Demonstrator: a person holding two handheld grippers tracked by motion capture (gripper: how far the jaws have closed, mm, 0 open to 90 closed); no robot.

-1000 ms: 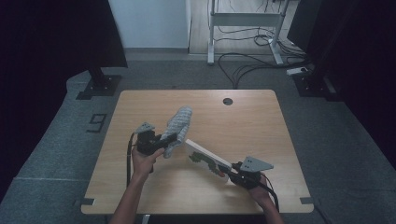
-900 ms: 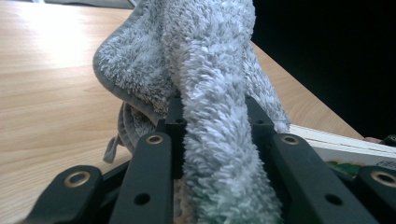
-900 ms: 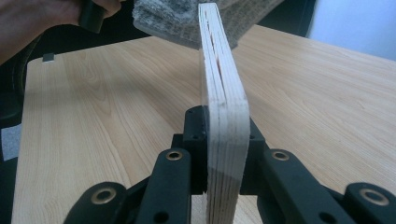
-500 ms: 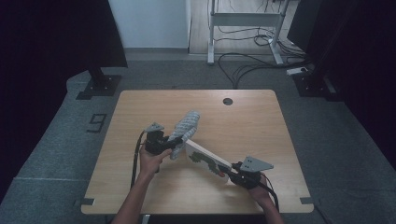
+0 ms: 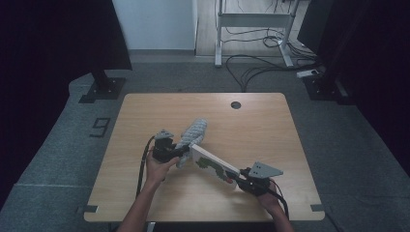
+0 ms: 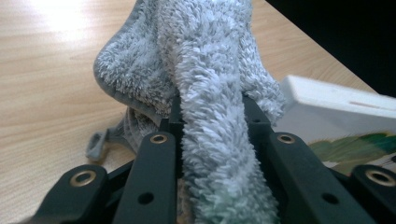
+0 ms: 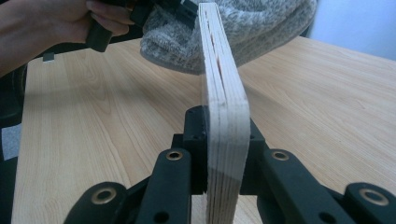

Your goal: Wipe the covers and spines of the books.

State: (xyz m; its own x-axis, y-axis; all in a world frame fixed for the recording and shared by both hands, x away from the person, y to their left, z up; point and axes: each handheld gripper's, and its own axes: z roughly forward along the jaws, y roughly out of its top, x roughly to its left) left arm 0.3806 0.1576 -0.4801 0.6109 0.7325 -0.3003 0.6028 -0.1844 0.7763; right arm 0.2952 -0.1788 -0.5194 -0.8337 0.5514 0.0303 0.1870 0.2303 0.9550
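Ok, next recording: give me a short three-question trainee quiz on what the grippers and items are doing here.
1. True or false: the left gripper is shut on the grey cloth.
2. What does the right gripper hold? A) a sponge B) the book C) a cable
3. Fill in: the cloth's lower end lies against the book's ____ end, the one away from the right gripper.

Key: 1 true; 2 B, held by its page edge, the pages showing in the right gripper view; 3 far.
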